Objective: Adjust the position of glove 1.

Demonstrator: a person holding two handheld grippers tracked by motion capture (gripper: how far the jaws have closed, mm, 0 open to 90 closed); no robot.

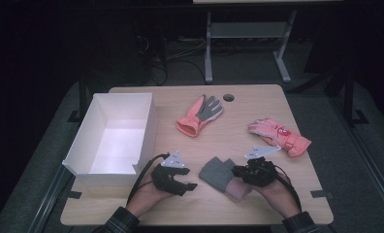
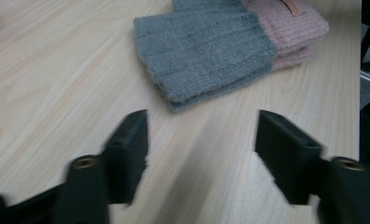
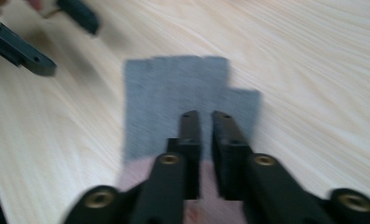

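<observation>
The grey-and-pink knit mitten (image 1: 222, 175) lies flat at lower centre of the high view, near the table's (image 1: 258, 97) front edge, with the right gripper (image 1: 239, 171) over its pink cuff, jaws nearly together; whether they pinch fabric I cannot tell. The left gripper (image 1: 192, 186), jaws wide apart, sits just left of it over bare wood. The white box (image 1: 113, 138) fills the left side, and two pink gloves (image 1: 200, 115) (image 1: 279, 135) lie well apart higher up.
</observation>
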